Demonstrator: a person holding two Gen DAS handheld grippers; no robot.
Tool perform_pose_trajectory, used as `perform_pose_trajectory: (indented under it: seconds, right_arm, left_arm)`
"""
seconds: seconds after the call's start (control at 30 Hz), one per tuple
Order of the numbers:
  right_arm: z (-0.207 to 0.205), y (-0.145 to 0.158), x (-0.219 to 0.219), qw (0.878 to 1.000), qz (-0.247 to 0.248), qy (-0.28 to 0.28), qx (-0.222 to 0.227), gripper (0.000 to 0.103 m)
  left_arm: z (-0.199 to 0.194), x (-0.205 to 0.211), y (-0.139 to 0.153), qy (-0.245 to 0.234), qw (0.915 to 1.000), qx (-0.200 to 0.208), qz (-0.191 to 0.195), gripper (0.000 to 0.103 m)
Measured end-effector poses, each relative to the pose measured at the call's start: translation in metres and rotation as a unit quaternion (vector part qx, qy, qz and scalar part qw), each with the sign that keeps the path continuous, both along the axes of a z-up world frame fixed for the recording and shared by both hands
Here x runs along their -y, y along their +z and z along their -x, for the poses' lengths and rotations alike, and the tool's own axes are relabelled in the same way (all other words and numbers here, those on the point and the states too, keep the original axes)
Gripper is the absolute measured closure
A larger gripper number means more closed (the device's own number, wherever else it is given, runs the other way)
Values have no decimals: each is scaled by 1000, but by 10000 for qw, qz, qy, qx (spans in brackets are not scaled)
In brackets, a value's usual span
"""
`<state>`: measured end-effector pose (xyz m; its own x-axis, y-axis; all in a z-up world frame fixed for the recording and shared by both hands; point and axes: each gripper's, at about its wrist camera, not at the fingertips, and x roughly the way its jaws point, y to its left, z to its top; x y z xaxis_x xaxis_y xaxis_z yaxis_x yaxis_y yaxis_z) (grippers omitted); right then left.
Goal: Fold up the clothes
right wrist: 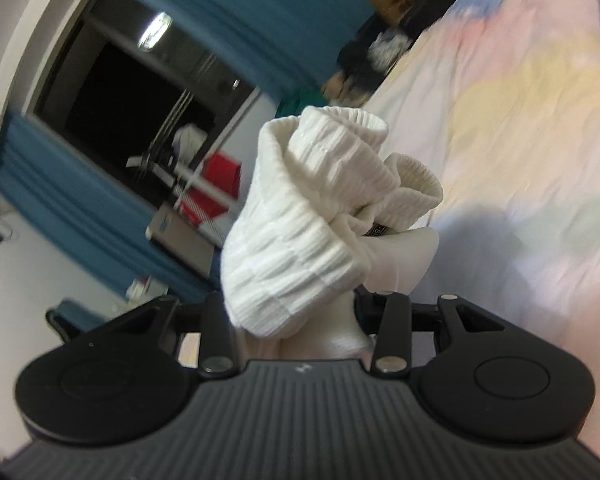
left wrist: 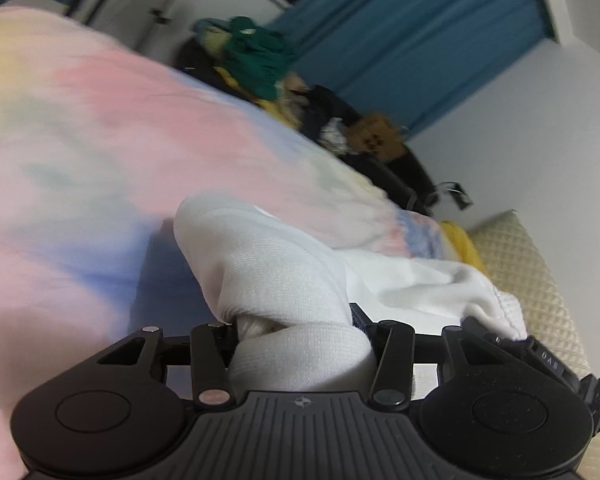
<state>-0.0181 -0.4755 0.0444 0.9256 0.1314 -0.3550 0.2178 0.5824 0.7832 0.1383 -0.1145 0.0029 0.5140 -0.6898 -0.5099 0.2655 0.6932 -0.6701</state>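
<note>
Both the left gripper point(left wrist: 300, 336) and right gripper point(right wrist: 296, 320) are pinching soft, light white socks point(right wrist: 312, 216), bunching limply toward twelve o'clock, so gripping near the ribbed cuffs looks best.

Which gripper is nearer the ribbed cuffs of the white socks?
Right. The right gripper clamps the socks just below their ribbed cuffs; the left gripper holds the smooth far end, away from the cuffs.
</note>
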Motion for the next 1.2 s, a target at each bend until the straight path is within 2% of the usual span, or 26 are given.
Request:
perform_pose_trajectory:
  seconds: [0.13,0.23,0.4,0.53,0.63,0.77,0.9,0.97,1.07,1.13,1.2]
  right_arm:
    - [7,9,65,9987,-158,-480,93,60]
    - [3,7,108,9960,-208,-855,143,60]
    - [-12,-27,159,9863,-506,-1566,111,60]
    - [-23,-71,180,9810,-675,-1819,-59,60]
    - [-19,-106,187,9792,-845,-1833,-198,60]
    - [-8,-127,177,9803,-781,-1804,-163,61]
    - [3,-150,159,9794,-770,-1771,-594,60]
    - [9,-169,156,9766,-903,-1810,-727,58]
    - [15,-188,157,9704,-1307,-1923,-653,54]
    - [19,-185,158,9652,-1541,-1994,-693,52]
    - [23,-171,157,9614,-1568,-2047,-962,49]
  left_arm:
    - [-22,83,16,-320,9994,159,22,54]
    - [-47,141,17,-565,9983,121,60,54]
    - [-91,223,-9,-895,9959,-75,116,54]
    - [-124,265,-52,-1040,9941,-306,-26,54]
    - [-137,272,-85,-1112,9932,-331,-83,54]
    - [-144,268,-116,-1128,9928,-409,-12,54]
    - [-145,266,-139,-1210,9909,-545,-225,53]
    - [-141,262,-145,-1251,9900,-583,-296,50]
    - [-136,255,-151,-1309,9886,-640,-373,44]
    - [-132,250,-152,-1338,9877,-666,-459,43]
    - [-124,245,-137,-1326,9868,-623,-693,41]
